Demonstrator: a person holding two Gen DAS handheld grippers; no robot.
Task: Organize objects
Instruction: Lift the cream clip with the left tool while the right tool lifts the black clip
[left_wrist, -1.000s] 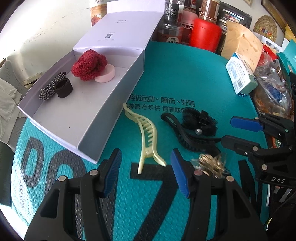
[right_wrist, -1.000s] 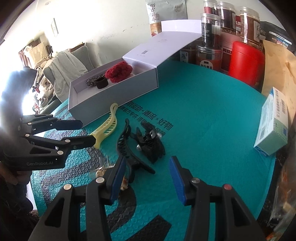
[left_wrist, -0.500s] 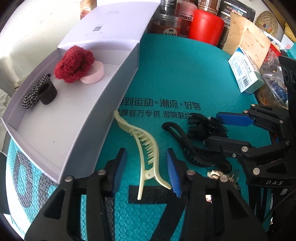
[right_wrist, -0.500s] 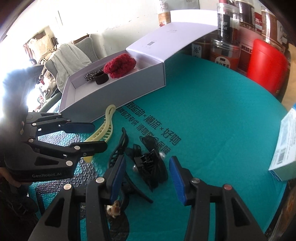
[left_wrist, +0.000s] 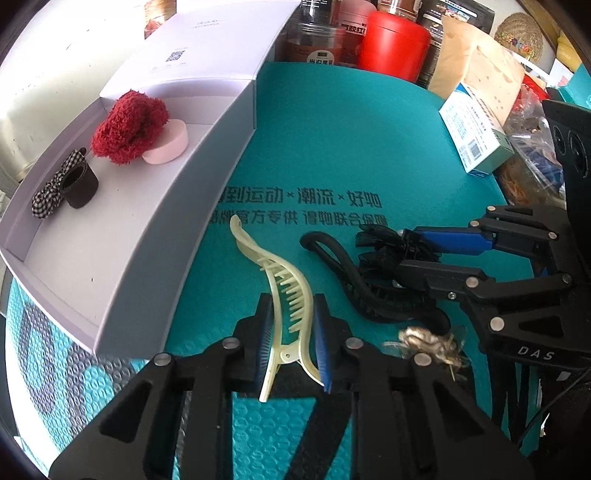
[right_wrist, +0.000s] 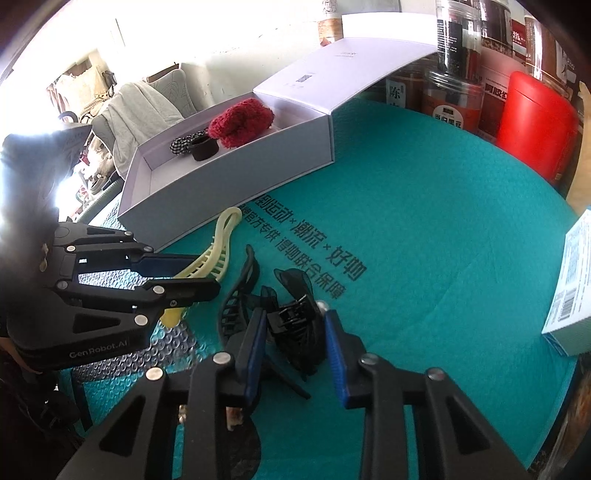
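On the teal mat (left_wrist: 332, 155) covering the counter, several hair accessories lie beside an open white box (left_wrist: 155, 236). The left tool (left_wrist: 291, 328) has its two blue-padded fingers closed against the sides of a cream hair clip (left_wrist: 284, 295), near its hinge end, with the clip's curved toothed part reaching away toward the far side. The clip lies just to the right of the box's near wall. To its right sits a long black hair clip (left_wrist: 354, 284), and beyond that a black bow clip (right_wrist: 295, 325). The right tool (right_wrist: 295, 339) has its fingers set on either side of the black bow clip; whether both pads press it cannot be told. A small gold-coloured ornament (left_wrist: 432, 343) rests near the right tool's body. Inside the box, toward its far left end, are a red fluffy scrunchie (left_wrist: 129, 129), a pink round disc (left_wrist: 166, 149), a black band (left_wrist: 79, 182) and a checked bow (left_wrist: 48, 195). Jars and a red canister (left_wrist: 395, 44) stand along the far edge.
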